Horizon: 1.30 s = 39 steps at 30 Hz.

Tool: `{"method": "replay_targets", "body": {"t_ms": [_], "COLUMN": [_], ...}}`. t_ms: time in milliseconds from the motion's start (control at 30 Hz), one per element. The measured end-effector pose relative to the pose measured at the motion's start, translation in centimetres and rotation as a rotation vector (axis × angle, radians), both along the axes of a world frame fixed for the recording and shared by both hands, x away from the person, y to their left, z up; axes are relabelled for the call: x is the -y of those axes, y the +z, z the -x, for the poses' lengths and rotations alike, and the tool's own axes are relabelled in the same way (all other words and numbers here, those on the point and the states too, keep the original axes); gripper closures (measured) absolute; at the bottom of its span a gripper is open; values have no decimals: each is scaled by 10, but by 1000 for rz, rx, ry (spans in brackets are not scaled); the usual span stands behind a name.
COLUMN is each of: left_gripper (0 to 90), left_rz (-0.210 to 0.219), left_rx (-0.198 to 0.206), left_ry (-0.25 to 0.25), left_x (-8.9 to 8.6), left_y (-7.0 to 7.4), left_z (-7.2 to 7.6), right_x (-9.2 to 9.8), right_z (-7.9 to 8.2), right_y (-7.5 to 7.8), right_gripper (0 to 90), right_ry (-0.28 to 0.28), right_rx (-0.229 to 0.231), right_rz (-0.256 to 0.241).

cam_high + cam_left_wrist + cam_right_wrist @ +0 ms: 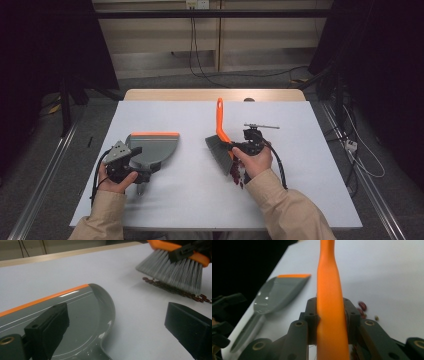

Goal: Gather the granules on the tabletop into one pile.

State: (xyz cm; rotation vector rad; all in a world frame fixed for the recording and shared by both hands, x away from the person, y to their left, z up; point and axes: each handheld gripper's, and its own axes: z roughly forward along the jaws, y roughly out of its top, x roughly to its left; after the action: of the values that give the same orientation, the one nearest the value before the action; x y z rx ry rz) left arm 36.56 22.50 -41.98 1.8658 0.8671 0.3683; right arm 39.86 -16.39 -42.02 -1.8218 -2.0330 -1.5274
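My right gripper (332, 322) is clamped on the orange plastic brush handle (329, 290); its grey bristles (175, 272) touch dark red beans (175, 288) on the white surface (200, 195). My left gripper (120, 332), jaws apart, straddles the grey dustpan's (155, 147) handle.

White table top (300, 200), grey floor (165, 80), black cables (200, 65), wall socket (196, 4) behind.

Tongs (331, 322) clamp the orange brush handle (329, 287); grey dustpan (278, 293) lies left.
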Motion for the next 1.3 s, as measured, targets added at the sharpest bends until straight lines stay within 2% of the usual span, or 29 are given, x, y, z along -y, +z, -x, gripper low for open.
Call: {"method": "replay_targets", "body": {"t_ms": [67,100,167,233,300,333,367,533,667,767,867,933,1067,1200,1300], "left_gripper": [53,53,53,53,53,53,53,53,53,54,53,53,53,54,53], "left_rz": [1,2,3,2,3,3,5,4,4,7,6,6,4,4,3], "left_rx": [0,0,0,3,1,1,-1,-2,-7,-10,-11,-12,-8,-7,-7], "left_ry": [3,4,4,4,4,4,6,5,9,11,12,13,12,15,16], "left_x": [0,-1,-1,-2,-2,-2,-2,-2,-3,-3,-4,-4,-4,-4,-5], "left_y": [0,0,0,1,0,0,0,0,-1,-1,-2,-2,-1,-1,-1], "left_z": [0,0,0,-1,-1,-1,-1,-1,-2,-2,-2,-2,-2,-2,-2], "right_x": [1,2,5,9,11,12,13,14,16,17,17,15,11,10,12], "right_z": [-5,-7,-15,-22,-29,-34,-37,-53,-62,-68,-70,-69,-61,-51,-44], "right_y": [7,11,18,22,24,24,23,15,5,-1,-7,-12,-12,-11,-11], "right_gripper": [711,711,710,711,711,711,711,711,712,711,711,712,712,710,708], "right_ry": [38,36,52,67,108,129,150,312,423,479,550,600,707,756,778], "right_rx": [71,104,141,193,271,285,301,456,540,571,604,596,616,613,611], "right_rz": [2,17,55,116,198,230,248,439,509,571,596,618,650,668,659]}}
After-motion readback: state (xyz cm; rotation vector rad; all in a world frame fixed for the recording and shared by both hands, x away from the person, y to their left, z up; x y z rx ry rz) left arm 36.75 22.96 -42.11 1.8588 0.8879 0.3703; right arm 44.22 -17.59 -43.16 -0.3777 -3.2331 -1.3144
